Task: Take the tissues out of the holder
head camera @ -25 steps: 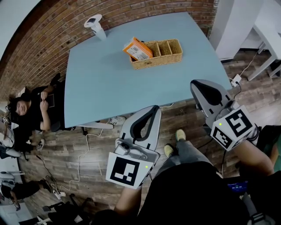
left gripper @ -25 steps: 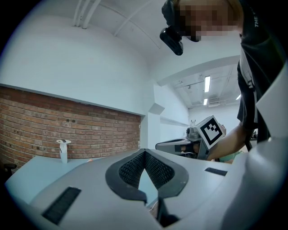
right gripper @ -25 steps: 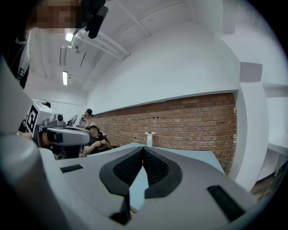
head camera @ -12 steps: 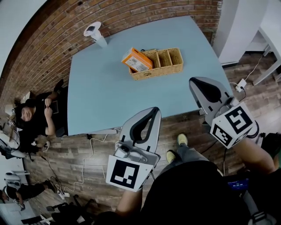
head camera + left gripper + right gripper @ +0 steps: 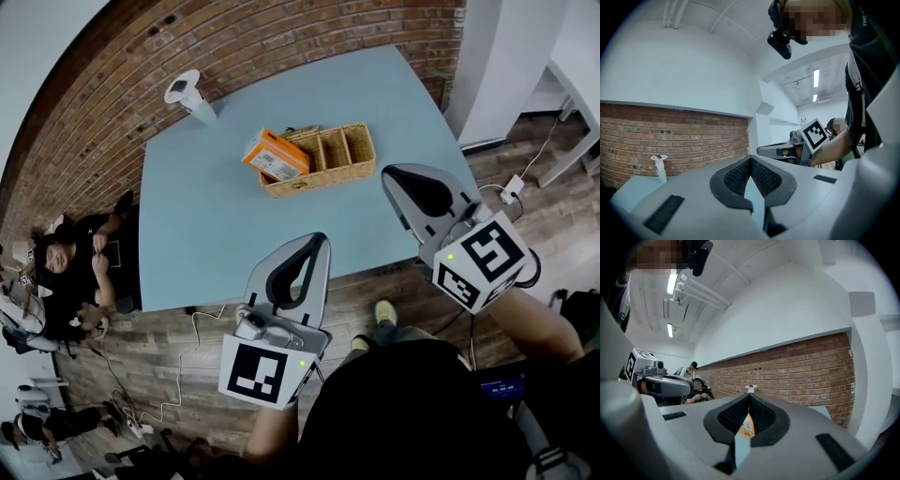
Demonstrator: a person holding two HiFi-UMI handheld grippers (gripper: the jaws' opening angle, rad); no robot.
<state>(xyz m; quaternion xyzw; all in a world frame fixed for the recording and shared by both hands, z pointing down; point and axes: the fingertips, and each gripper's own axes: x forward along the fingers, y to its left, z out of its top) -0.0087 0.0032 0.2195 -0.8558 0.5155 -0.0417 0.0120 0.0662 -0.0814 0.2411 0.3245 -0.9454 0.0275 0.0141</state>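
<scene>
Heads up, both tongs are pressed together with nothing in them: left gripper and right gripper. The orange tissue pack sits out ahead of both tips, tilted up out of the end slot of the wicker holder, the end on your left gripper's side. It looks light and squishy with a slick wrapper, so I'd pinch the raised end gently. The holder's probably light too and might tag along.

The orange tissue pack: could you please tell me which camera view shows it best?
The head view: the orange tissue pack sits tilted at the left end of the wicker holder, fully visible. The right gripper view catches only a sliver between its jaws; the left gripper view shows none of it.
</scene>
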